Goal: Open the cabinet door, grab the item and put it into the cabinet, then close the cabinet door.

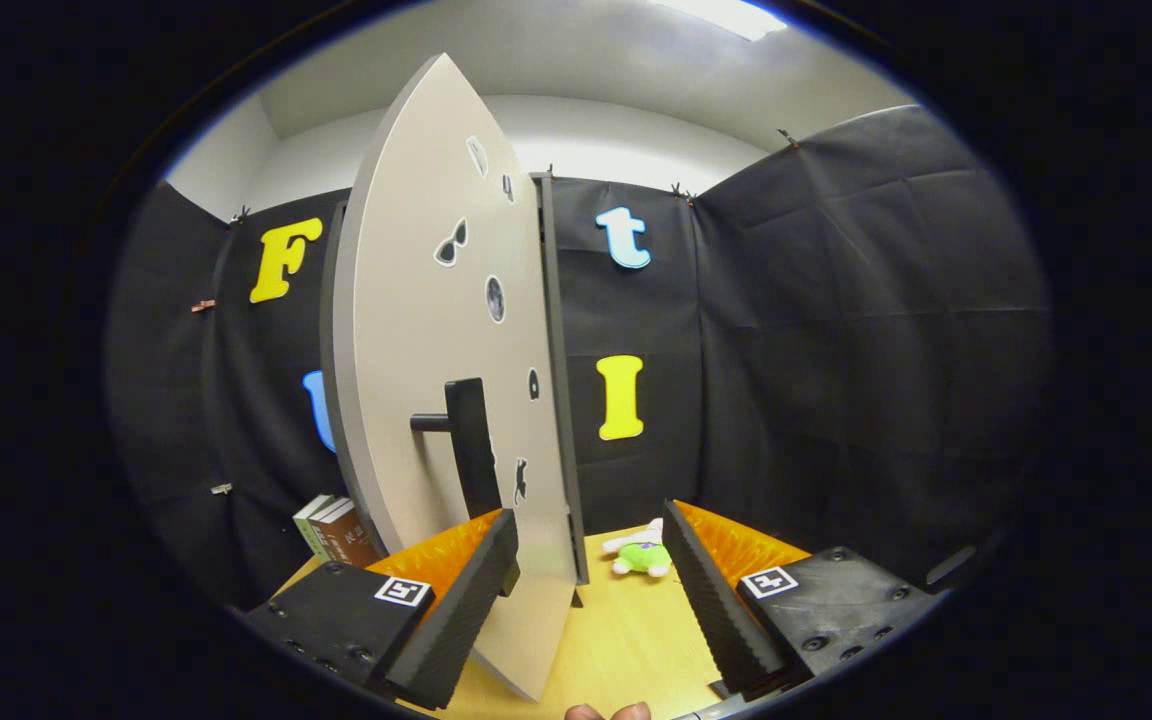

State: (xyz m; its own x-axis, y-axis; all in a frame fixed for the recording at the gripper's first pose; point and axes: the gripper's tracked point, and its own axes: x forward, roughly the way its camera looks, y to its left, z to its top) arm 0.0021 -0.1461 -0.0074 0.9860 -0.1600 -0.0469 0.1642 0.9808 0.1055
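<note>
Toy point(643, 553): small green and white plush, lying on the table point(616, 640) at 12 o'clock beyond the fingers
Progress: cabinet door point(436, 380) looks swung open already; toy not grabbed yet, stowing and closing still left
Gripper point(591, 590): spread wide, holding nothing, door edge between the fingers

Wooden table point(626, 640), plush toy point(642, 551), books point(336, 530)

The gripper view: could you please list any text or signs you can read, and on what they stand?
Books: spine text too small to read.
Door: picture stickers, no words.
Gripper, jaws open astride the door's edge: square coded tags, no words.
Plush toy: no text.
</note>
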